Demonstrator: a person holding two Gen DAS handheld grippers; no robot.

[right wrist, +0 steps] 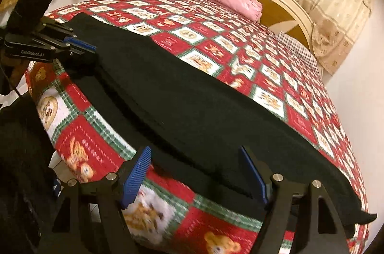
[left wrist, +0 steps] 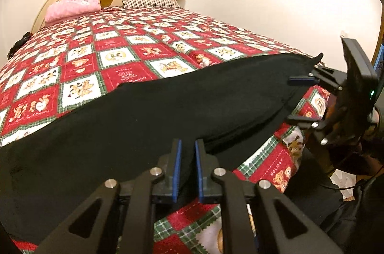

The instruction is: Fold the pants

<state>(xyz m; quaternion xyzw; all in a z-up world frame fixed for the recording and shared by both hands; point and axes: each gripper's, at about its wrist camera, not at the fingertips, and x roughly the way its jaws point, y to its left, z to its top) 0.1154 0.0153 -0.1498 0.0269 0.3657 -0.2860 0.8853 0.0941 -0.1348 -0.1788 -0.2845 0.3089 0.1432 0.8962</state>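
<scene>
Black pants (left wrist: 148, 110) stretched along the near edge of the bed (left wrist: 79, 76), over a red-and-green checked bedspread (right wrist: 264, 57). Left gripper (left wrist: 186, 170) pinching the cloth at one end, jaws pressed nearly together on it. Right gripper (right wrist: 199, 172) at the other end with jaws spread wide, straddling the hem, nothing clamped.

Risks, as a judgement: hem close to the mattress edge, so likely to slide off if tugged from the left alone; a one-sided pull apt to skew the layers; a blind closing of the right jaws liable to catch bedspread with the fabric.

Plenty of open bedspread beyond the pants toward the pink pillow (left wrist: 74, 5) and headboard (right wrist: 283, 2); little margin on the near side.
</scene>
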